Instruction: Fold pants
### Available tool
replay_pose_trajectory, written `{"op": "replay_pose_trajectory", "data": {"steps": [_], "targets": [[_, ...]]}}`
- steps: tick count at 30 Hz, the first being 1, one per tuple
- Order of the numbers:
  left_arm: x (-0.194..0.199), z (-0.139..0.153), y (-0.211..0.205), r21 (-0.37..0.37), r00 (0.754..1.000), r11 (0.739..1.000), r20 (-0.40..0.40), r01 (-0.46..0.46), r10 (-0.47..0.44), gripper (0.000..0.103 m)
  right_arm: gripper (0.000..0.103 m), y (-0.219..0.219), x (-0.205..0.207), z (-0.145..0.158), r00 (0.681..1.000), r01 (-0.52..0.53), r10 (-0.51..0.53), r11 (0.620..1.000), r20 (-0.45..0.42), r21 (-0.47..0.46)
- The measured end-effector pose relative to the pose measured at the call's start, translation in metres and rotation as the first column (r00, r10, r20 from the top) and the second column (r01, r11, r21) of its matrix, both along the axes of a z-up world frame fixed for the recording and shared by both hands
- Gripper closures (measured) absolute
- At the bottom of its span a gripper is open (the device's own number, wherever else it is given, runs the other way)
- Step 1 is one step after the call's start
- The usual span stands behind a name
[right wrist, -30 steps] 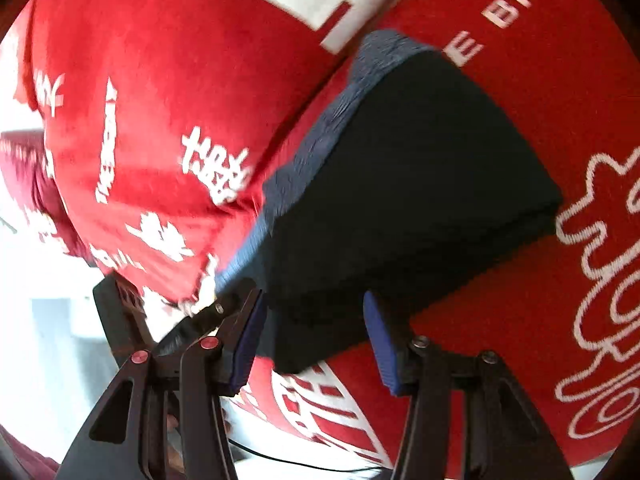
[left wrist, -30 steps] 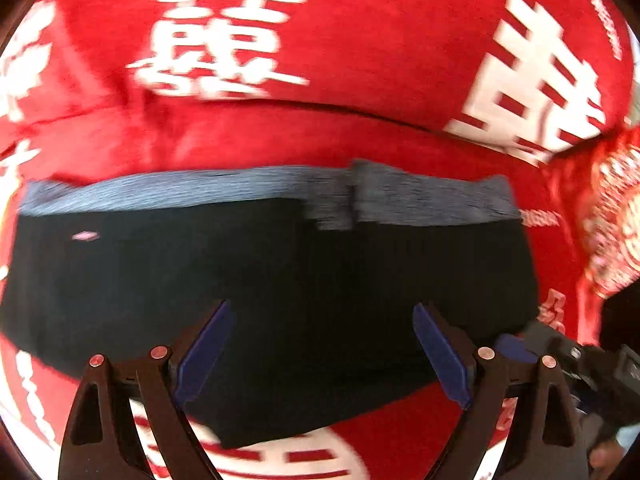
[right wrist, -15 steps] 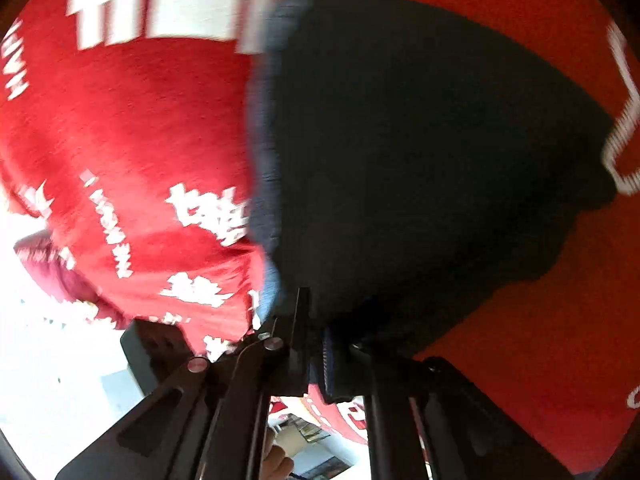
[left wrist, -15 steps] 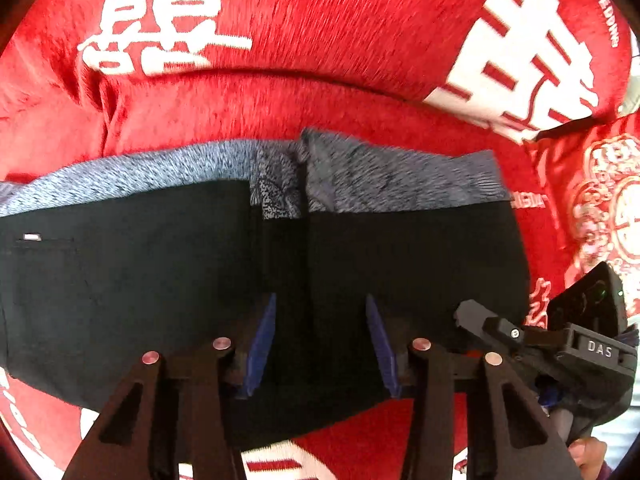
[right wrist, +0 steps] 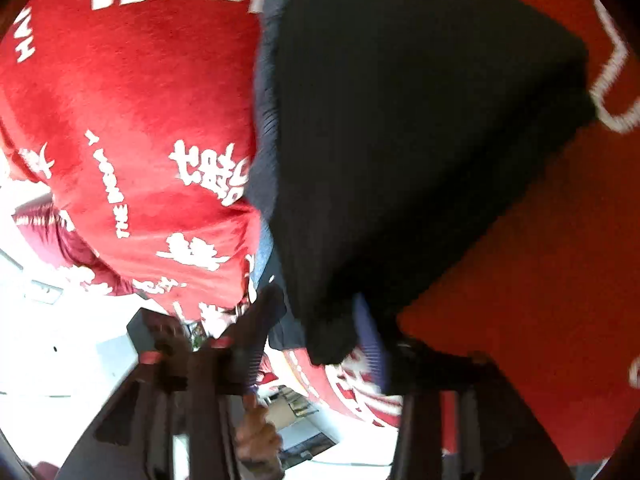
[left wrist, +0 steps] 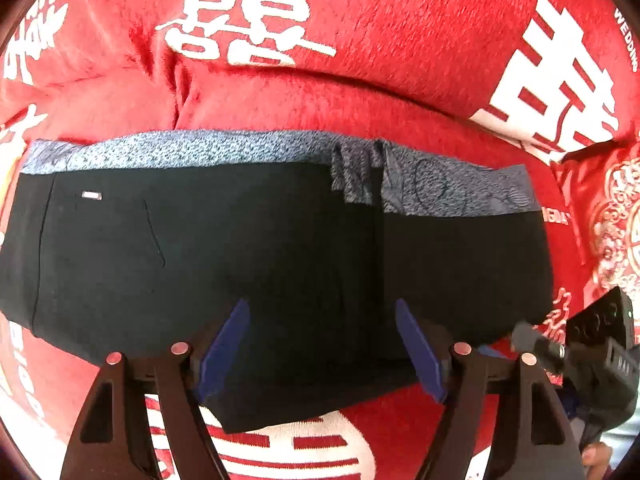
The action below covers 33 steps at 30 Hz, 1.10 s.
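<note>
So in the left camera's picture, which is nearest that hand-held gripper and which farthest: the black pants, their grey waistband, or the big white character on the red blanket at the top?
From the left hand-held gripper:
1. Black pants, right between its open fingers.
2. Grey waistband, along the pants' far edge.
3. White character, top of the red blanket, farthest.

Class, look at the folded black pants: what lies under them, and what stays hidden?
The pants lie on a red blanket with white characters. Any print directly beneath them is covered.
</note>
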<state>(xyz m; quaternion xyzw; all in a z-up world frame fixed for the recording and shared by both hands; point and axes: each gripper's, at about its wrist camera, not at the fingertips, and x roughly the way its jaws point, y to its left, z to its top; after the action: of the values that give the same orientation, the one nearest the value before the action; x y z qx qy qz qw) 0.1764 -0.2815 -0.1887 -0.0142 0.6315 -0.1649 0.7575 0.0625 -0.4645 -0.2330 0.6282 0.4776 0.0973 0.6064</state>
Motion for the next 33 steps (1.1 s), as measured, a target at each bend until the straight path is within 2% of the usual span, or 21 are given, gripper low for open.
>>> {"op": "replay_pose_trajectory", "data": {"steps": [3,6,9,12,14,17,19,21,22,25,27,28,31,32,33], "targets": [[0.010,0.013,-0.010,0.018,0.999,0.999,0.043,0.033,-0.034,0.027,0.051,-0.009,0.001,0.033,0.998,-0.044,0.050,0.987,0.035,-0.153],[0.018,0.023,-0.032,0.045,0.991,0.996,0.101,0.080,-0.084,0.027,0.051,-0.041,0.015,0.070,0.994,-0.012,0.048,0.946,0.103,-0.325],[0.027,0.024,-0.057,0.035,0.987,0.993,0.115,0.114,-0.117,0.027,0.051,-0.075,0.039,0.078,0.994,0.008,0.038,0.908,0.102,-0.418],[0.031,0.019,-0.083,0.024,0.983,0.989,0.117,0.143,-0.145,0.027,0.051,-0.102,0.070,0.068,0.996,-0.027,0.067,0.877,0.067,-0.479],[0.034,0.014,-0.099,0.034,0.979,0.986,0.117,0.164,-0.166,0.027,0.051,-0.111,0.086,0.054,0.995,-0.068,0.097,0.876,0.036,-0.477],[0.040,0.003,-0.114,0.061,0.975,0.982,0.122,0.179,-0.185,0.027,0.051,-0.117,0.104,0.032,0.989,-0.115,0.142,0.896,0.031,-0.430],[0.045,-0.007,-0.117,0.081,0.977,0.982,0.114,0.172,-0.180,0.027,0.051,-0.119,0.115,0.012,0.983,-0.158,0.181,0.926,0.036,-0.343],[0.046,-0.013,-0.115,0.098,0.980,0.982,0.105,0.161,-0.171,0.027,0.056,-0.120,0.122,-0.008,0.982,-0.184,0.191,0.946,-0.002,-0.268],[0.044,-0.013,-0.112,0.100,0.980,0.982,0.107,0.158,-0.168,0.027,0.058,-0.121,0.124,-0.009,0.982,-0.182,0.187,0.951,-0.001,-0.249],[0.037,-0.017,-0.105,0.130,0.978,0.978,0.108,0.163,-0.177,0.026,0.061,-0.107,0.128,0.014,0.958,-0.260,0.286,0.904,0.026,-0.340],[0.032,-0.025,-0.099,0.167,0.982,0.974,0.091,0.151,-0.167,0.021,0.061,-0.094,0.135,0.027,0.939,-0.306,0.344,0.866,0.027,-0.395],[0.031,-0.028,-0.095,0.148,0.986,0.980,0.073,0.135,-0.147,0.021,0.061,-0.089,0.137,0.030,0.932,-0.323,0.363,0.847,0.014,-0.422],[0.026,-0.028,-0.089,0.125,0.989,0.986,0.077,0.112,-0.123,0.021,0.061,-0.077,0.147,0.024,0.906,-0.396,0.409,0.724,-0.112,-0.564],[0.024,-0.029,-0.090,0.136,0.988,0.984,0.084,0.118,-0.130,0.021,0.061,-0.075,0.149,0.020,0.902,-0.402,0.413,0.700,-0.123,-0.591],[0.023,-0.029,-0.090,0.142,0.987,0.983,0.090,0.121,-0.134,0.020,0.061,-0.073,0.148,0.021,0.905,-0.391,0.411,0.691,-0.115,-0.608]]}}
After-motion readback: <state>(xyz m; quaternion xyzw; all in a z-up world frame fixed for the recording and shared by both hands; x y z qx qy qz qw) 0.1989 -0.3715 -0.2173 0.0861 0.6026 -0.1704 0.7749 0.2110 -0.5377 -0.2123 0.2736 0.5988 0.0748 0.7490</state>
